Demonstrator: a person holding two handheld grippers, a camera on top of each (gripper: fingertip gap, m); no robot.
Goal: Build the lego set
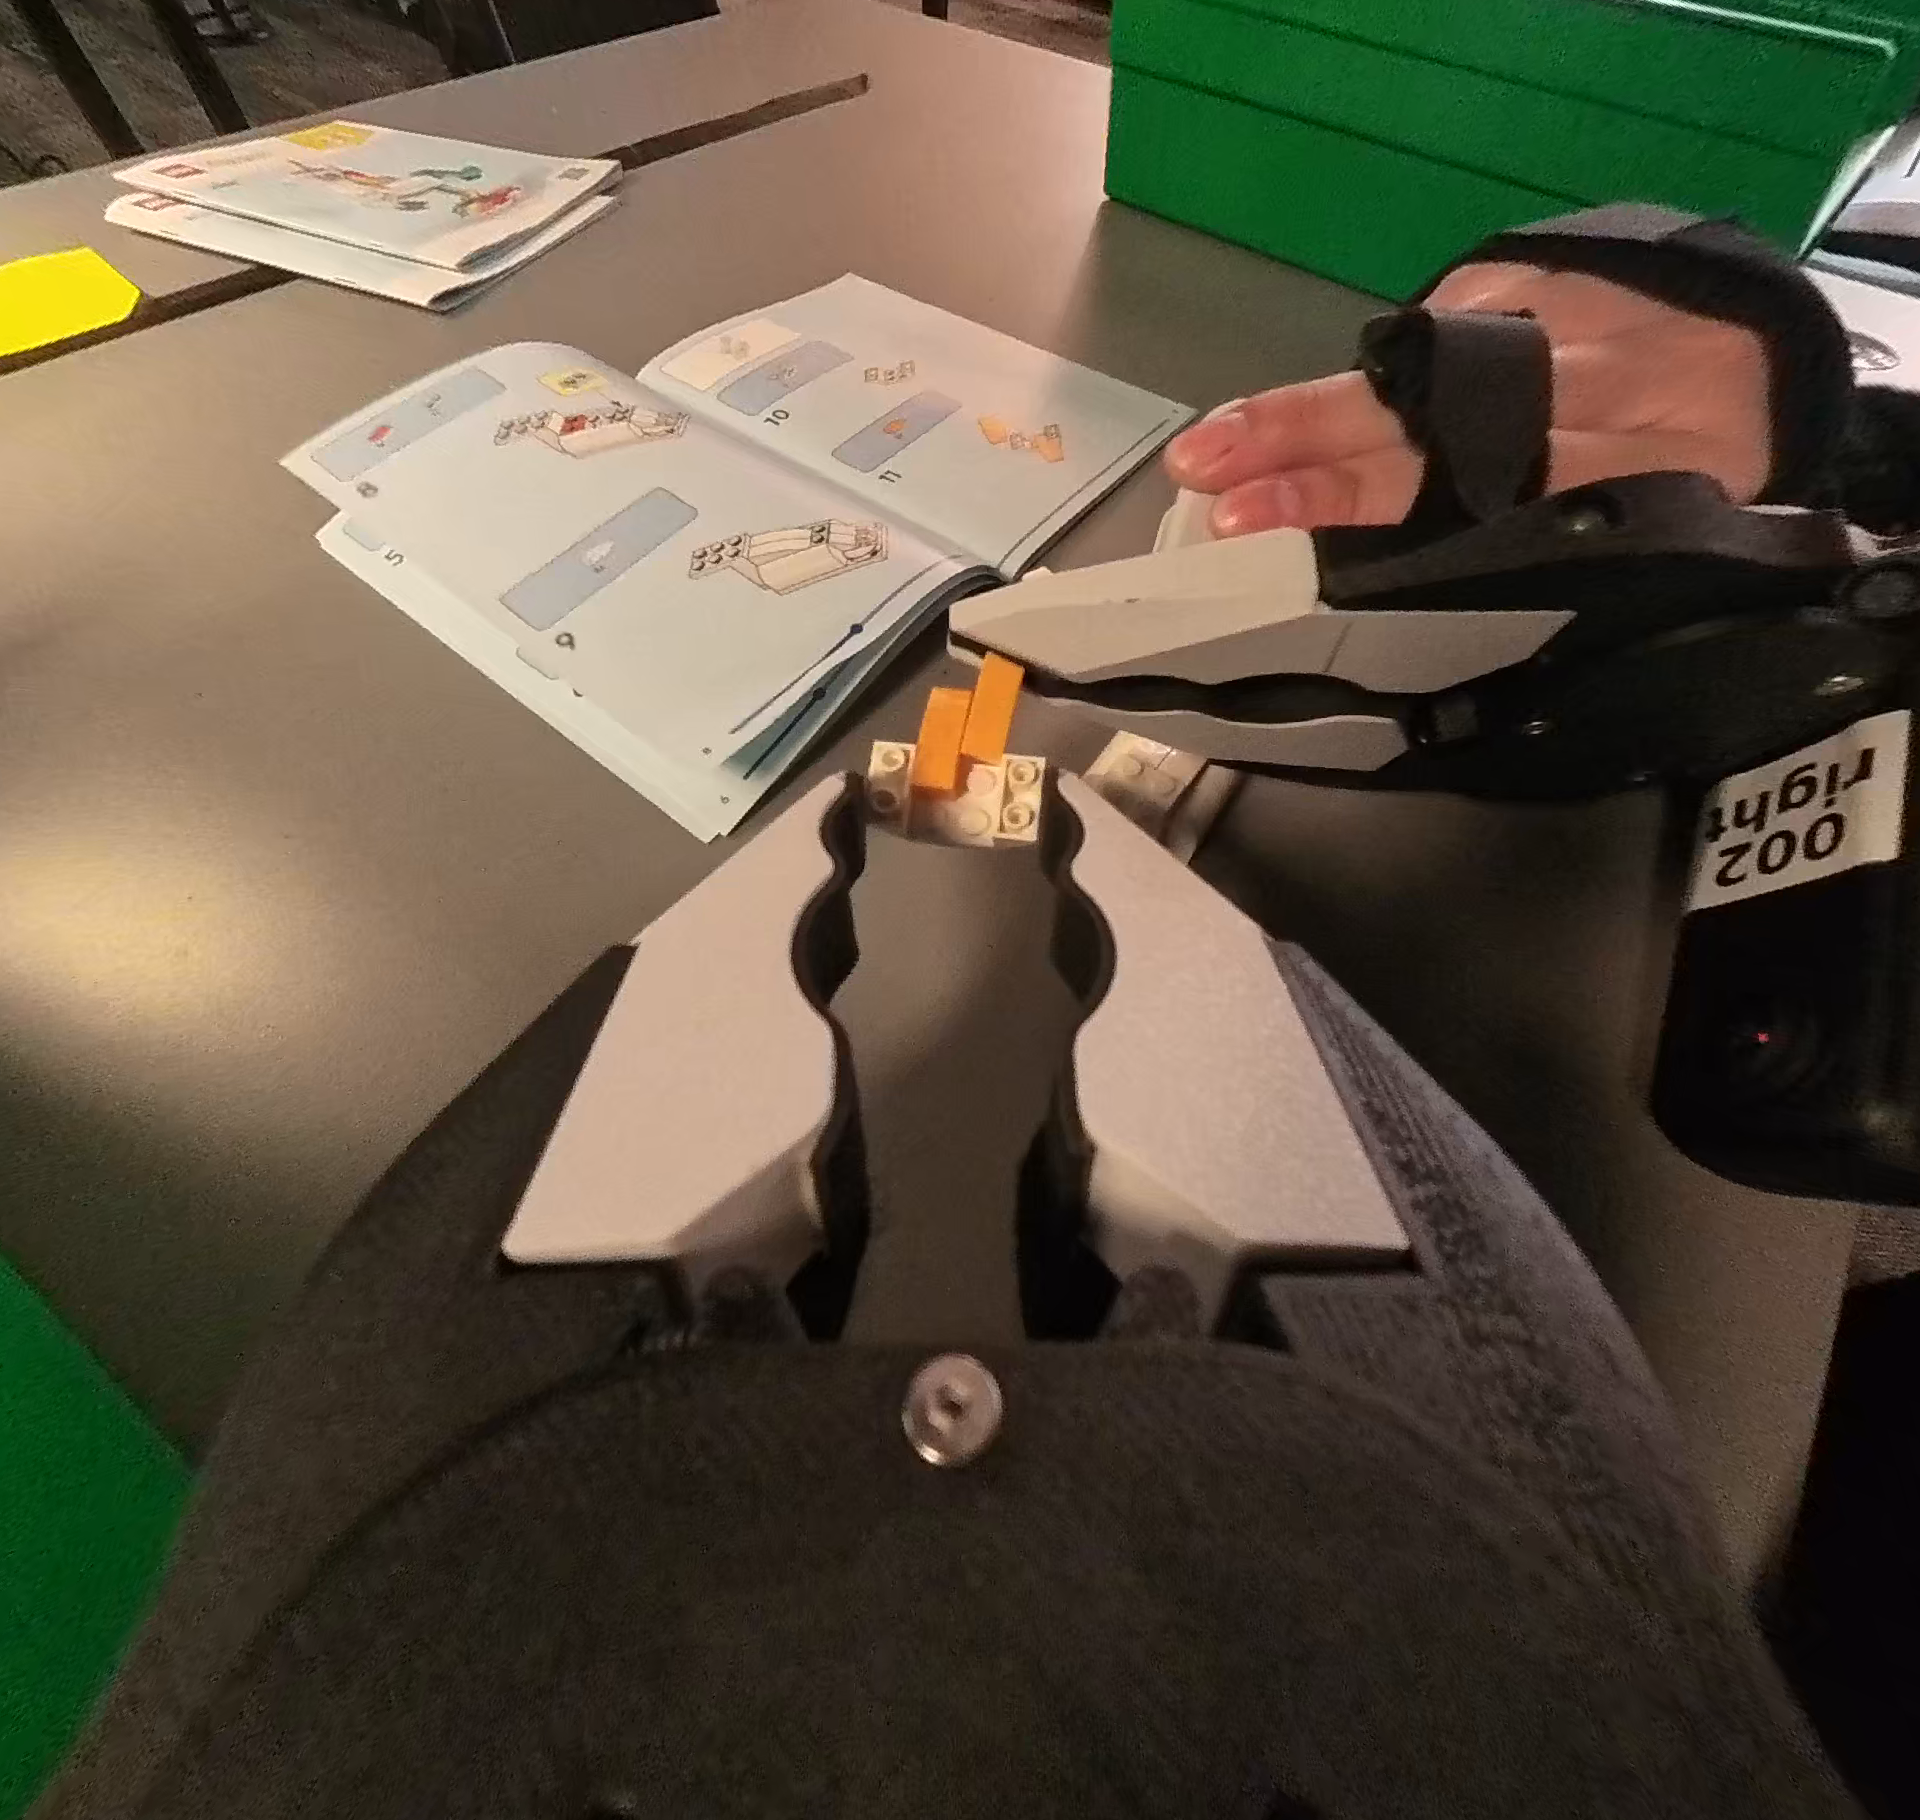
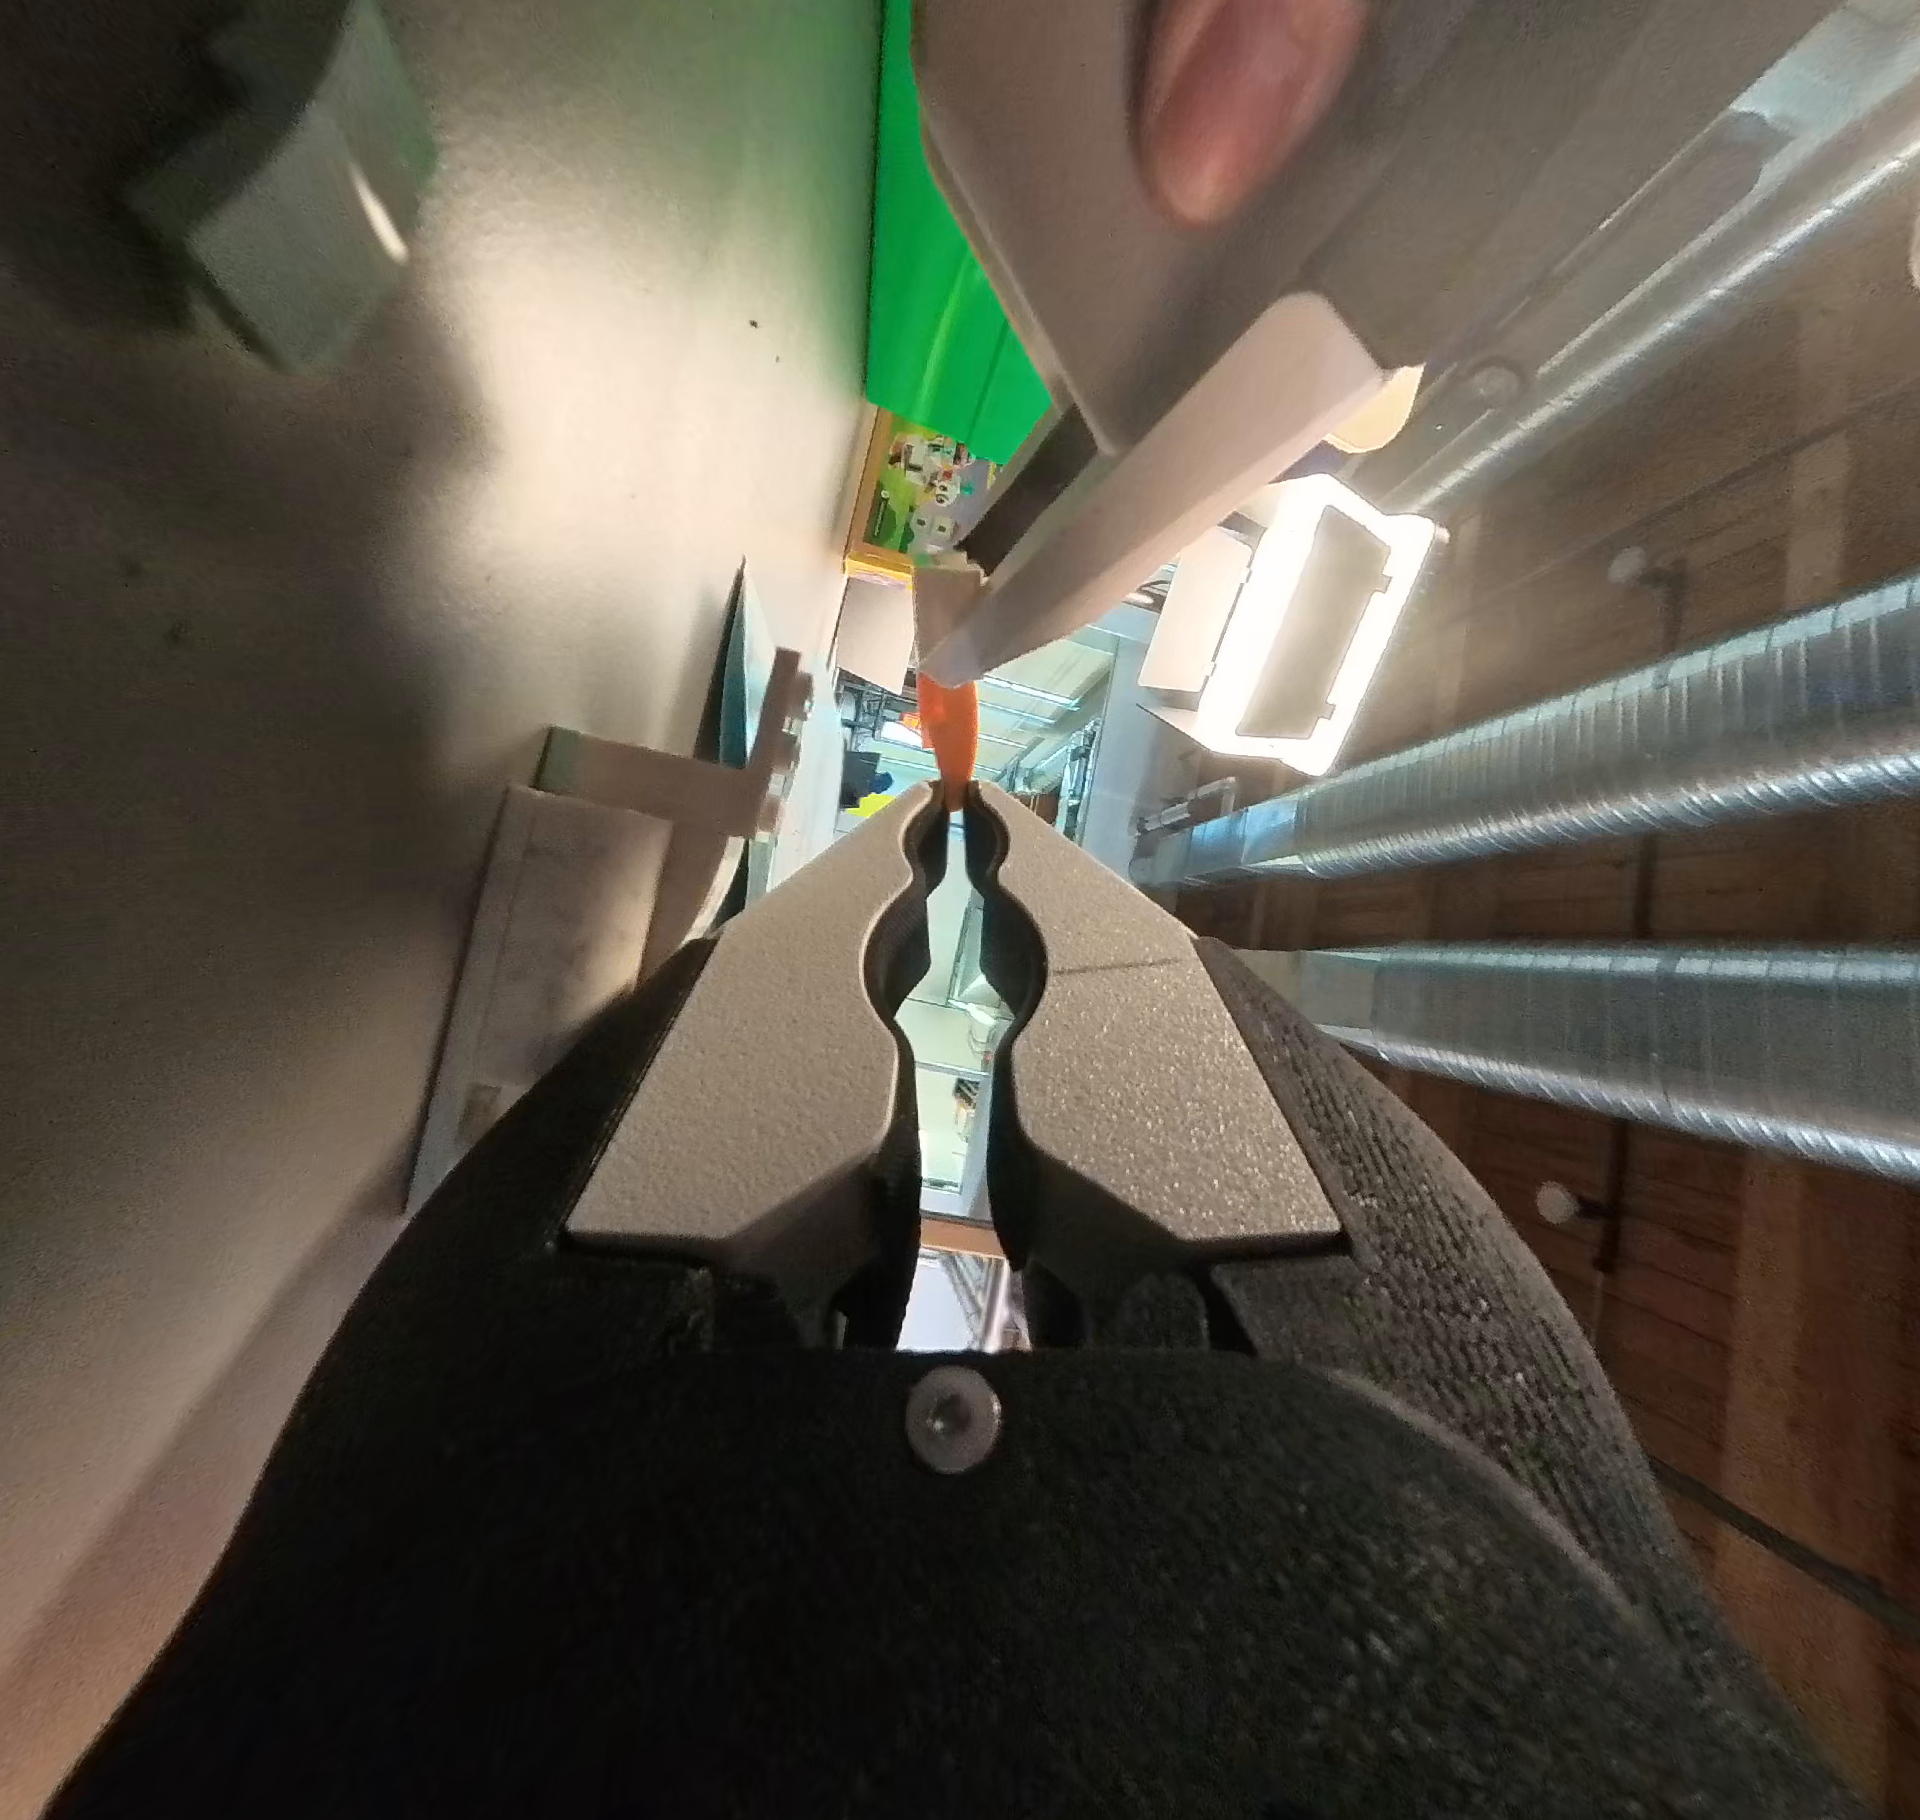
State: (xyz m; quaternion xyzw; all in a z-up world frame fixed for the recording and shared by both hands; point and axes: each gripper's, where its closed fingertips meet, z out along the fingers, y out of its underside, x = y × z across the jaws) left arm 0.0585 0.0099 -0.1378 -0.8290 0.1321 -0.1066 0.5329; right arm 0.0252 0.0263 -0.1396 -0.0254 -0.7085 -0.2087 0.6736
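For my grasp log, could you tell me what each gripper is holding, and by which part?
The left gripper clamps the white brick assembly by its two sides. The right gripper pinches an orange tile by one end.

wrist cameras close, sharing orange brick (image 1: 992, 705)

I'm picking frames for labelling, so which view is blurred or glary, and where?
Left wrist view: mostly sharp on the white assembly and open booklet, a soft sheen on the table, wide-angle bending at the edges. Right wrist view: turned sideways, table side and fingertip smeared, ceiling light blown out, orange piece readable.
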